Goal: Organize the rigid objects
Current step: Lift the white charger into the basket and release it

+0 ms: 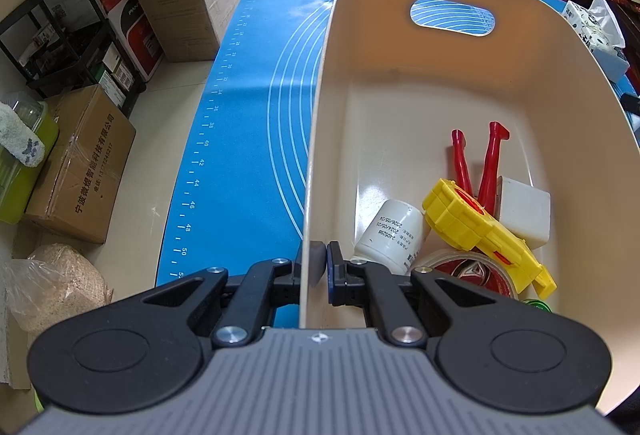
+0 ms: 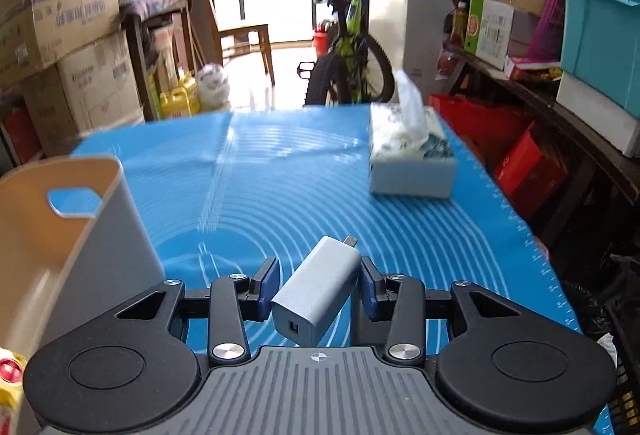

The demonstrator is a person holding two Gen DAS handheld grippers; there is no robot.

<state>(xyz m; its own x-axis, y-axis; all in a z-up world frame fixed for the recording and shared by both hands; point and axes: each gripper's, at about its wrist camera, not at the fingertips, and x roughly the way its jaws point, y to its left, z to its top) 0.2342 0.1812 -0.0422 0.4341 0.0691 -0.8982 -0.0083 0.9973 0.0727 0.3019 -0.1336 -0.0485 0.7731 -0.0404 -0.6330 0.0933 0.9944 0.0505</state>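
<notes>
nearest my left lens, the left gripper (image 1: 316,263) is clamped on the side wall of the beige bin (image 1: 440,107), one pad outside the wall and one inside, close to the bin's near end. beyond the fingers, on the bin floor: a white bottle (image 1: 390,235) lying on its side with printed dates facing up; a yellow plastic toy tool (image 1: 480,231) resting across a roll of clear tape (image 1: 460,271) with a red core; two red handles (image 1: 478,163) pointing toward the far wall; a white block (image 1: 524,211) against the right wall, touching the yellow tool. a small green item at the bin's near right corner is too hidden to identify. the far wall carries an oval handle cutout. the bin stands on a blue mat (image 1: 248,139) marked with white arcs and a ruler scale along its left edge.

nearest my right lens, the right gripper (image 2: 318,285) grips a grey charger (image 2: 316,295), held tilted, its usb port toward the camera and its prongs pointing away and up; it hangs above the mat, clear of the surface. both blue pads flank its sides; the right pad touches, the left contact is hard to judge. the bin lies to the left, near but apart from the charger. a tissue box (image 2: 412,159) sits farther off at right on the mat, well apart from both.
</notes>
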